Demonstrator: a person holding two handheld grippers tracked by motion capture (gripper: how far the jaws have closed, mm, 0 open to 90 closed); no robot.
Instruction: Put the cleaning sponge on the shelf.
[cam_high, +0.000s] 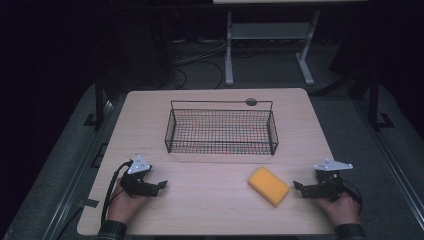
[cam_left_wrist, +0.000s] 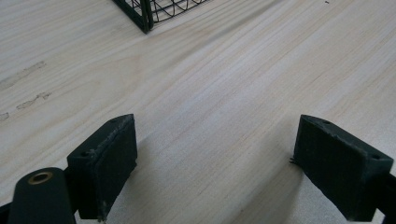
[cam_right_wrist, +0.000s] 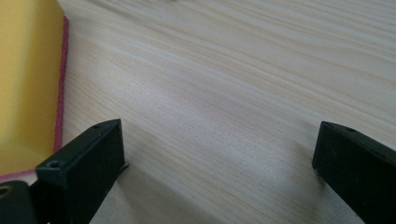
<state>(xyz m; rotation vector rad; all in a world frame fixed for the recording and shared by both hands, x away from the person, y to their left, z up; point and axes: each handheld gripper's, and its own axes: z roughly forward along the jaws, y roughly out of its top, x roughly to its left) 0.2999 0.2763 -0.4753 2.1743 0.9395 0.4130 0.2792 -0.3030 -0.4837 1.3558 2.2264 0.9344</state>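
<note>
A yellow sponge (cam_high: 268, 185) lies flat on the wooden table (cam_high: 215, 200), front right of centre; its yellow top and a pink underside edge show at the left of the right gripper view (cam_right_wrist: 28, 79). My right gripper (cam_high: 300, 187) rests on the table just right of the sponge, jaws wide apart with bare wood between them (cam_right_wrist: 217, 158). My left gripper (cam_high: 161, 186) rests at the front left, also open, nothing between its jaws (cam_left_wrist: 215, 154). A black wire basket (cam_high: 221, 129) stands behind, mid-table; its near corner (cam_left_wrist: 144, 14) shows in the left gripper view.
A small dark round disc (cam_high: 251, 102) sits by the basket's back right rim. Beyond the table's far edge stand a white metal table frame (cam_high: 270, 45) and cables on a dark floor. Bare wood lies between the two grippers.
</note>
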